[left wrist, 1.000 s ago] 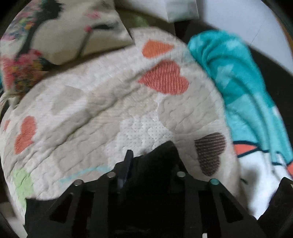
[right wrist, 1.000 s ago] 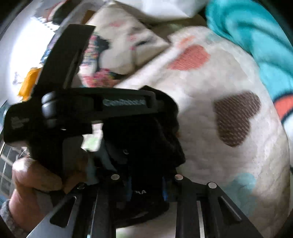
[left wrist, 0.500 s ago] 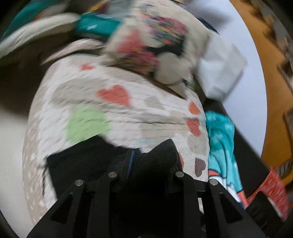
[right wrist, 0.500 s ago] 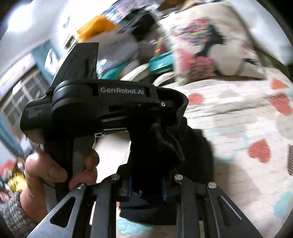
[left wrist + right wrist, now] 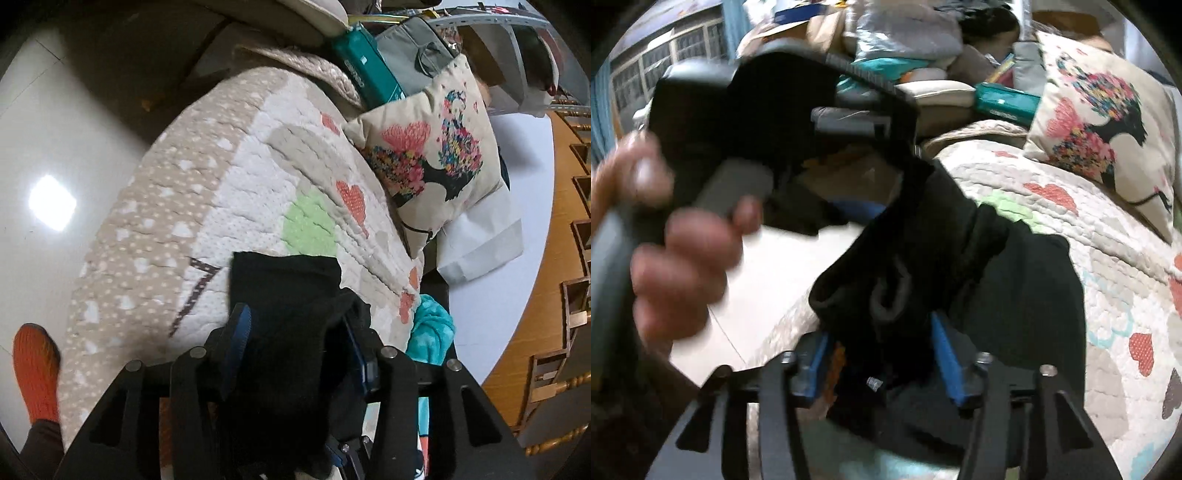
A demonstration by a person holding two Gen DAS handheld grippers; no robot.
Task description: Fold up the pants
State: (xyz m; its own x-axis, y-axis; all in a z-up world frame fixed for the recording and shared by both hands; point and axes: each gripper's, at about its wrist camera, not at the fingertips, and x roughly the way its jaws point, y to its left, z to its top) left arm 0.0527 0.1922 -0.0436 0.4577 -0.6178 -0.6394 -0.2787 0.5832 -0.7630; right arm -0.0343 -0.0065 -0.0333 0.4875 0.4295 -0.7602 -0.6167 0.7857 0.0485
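Observation:
The black pants (image 5: 284,295) lie bunched on a heart-patterned quilt (image 5: 207,206). My left gripper (image 5: 295,332) has black fabric filling the gap between its blue-padded fingers (image 5: 240,328), which stand fairly wide. In the right wrist view the pants (image 5: 1015,288) drape over the quilt's edge, with the waistband and drawcord (image 5: 890,295) between my right gripper's (image 5: 882,343) spread blue fingers (image 5: 945,350). The left gripper's body (image 5: 783,96) and the hand holding it (image 5: 683,258) fill the upper left.
A floral cushion (image 5: 439,162) and a white bag (image 5: 480,243) sit at the head of the bed. A teal blanket (image 5: 432,332) lies at right. A teal box (image 5: 365,70), the pale floor (image 5: 48,147) and an orange sock (image 5: 35,369) are at left.
Both grippers have swung left toward the quilt's edge, carrying the pants. The jaws of both now stand wider than before, with fabric still between them.

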